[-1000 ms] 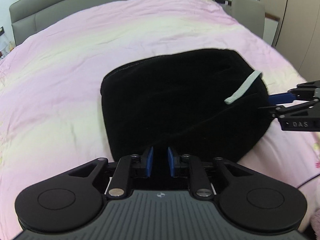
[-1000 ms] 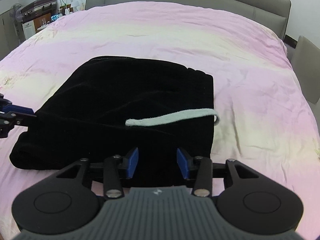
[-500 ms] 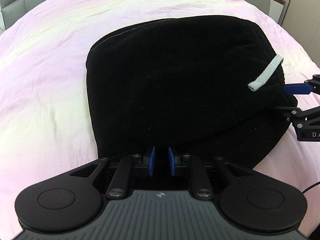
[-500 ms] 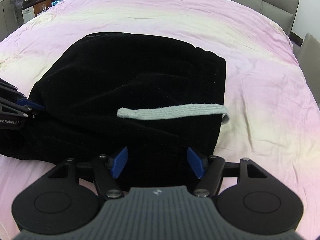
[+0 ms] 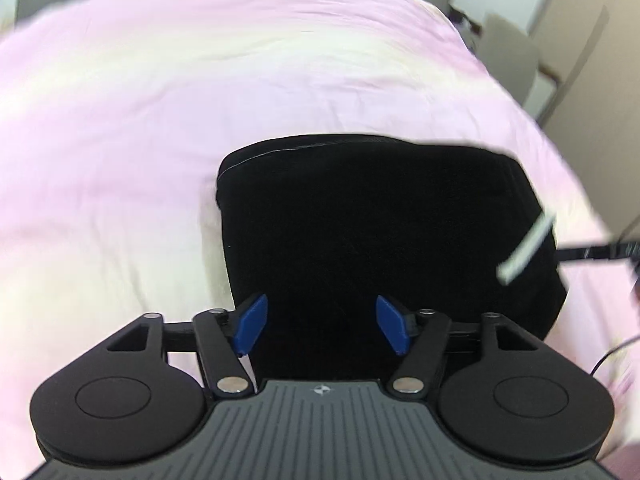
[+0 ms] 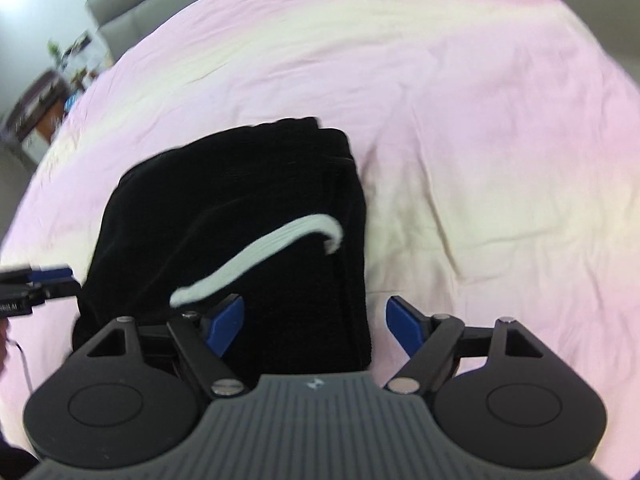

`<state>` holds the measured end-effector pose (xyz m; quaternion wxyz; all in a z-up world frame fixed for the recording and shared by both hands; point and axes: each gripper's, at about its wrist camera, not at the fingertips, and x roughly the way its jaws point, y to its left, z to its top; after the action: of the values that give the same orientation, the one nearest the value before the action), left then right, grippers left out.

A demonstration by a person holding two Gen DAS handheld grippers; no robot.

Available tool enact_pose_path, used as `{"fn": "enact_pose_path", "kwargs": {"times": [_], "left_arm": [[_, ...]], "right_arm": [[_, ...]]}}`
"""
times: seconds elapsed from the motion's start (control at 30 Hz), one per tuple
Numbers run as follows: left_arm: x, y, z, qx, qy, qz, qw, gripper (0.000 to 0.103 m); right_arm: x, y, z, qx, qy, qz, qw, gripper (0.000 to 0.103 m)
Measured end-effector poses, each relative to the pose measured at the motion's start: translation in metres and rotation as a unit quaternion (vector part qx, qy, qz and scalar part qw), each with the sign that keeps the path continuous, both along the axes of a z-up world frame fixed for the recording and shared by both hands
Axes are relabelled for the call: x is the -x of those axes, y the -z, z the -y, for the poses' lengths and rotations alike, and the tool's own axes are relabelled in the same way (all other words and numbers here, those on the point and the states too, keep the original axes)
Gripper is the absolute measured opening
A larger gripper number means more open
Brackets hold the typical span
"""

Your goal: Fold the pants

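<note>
The black pants (image 5: 380, 232) lie folded in a compact stack on the pink bed; they also show in the right wrist view (image 6: 240, 216). A white drawstring (image 6: 260, 252) lies across the top and shows at the right in the left wrist view (image 5: 526, 250). My left gripper (image 5: 322, 330) is open and empty at the near edge of the stack. My right gripper (image 6: 316, 328) is open and empty, straddling the stack's near right edge. Each gripper shows at the other view's edge.
The pink and cream bedspread (image 5: 160, 120) spreads wide around the pants. A grey headboard (image 6: 116, 12) and a cluttered side table (image 6: 44, 96) stand at the far left. A chair (image 5: 508, 56) and wardrobe stand beyond the bed's right side.
Both grippers opened wide and pulled back from the pants; the left let go of the fabric. The views are blurred from the motion.
</note>
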<state>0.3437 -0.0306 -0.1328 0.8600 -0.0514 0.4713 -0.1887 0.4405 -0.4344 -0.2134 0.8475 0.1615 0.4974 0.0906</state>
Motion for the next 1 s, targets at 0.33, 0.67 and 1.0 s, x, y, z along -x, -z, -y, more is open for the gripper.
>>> {"fn": "enact_pose_path", "kwargs": {"times": [0.33,0.67,1.0], "left_arm": [[-0.037,0.062,-0.044,0.136,-0.102,-0.072,0.9828,0.075],[-0.045,0.081,-0.044,0.189,-0.137,-0.072,0.9697,0.051],[-0.019,0.032,-0.035,0.165,-0.131,-0.028,0.9772,0.021]], "right_arm": [[-0.040,0.078,0.020,-0.197,0.029,-0.075,0.977,0.089],[-0.058,0.090,-0.001,-0.209,-0.010,-0.076,0.975,0.077],[-0.048,0.024,-0.040,-0.115,-0.020,-0.037,0.992,0.054]]}}
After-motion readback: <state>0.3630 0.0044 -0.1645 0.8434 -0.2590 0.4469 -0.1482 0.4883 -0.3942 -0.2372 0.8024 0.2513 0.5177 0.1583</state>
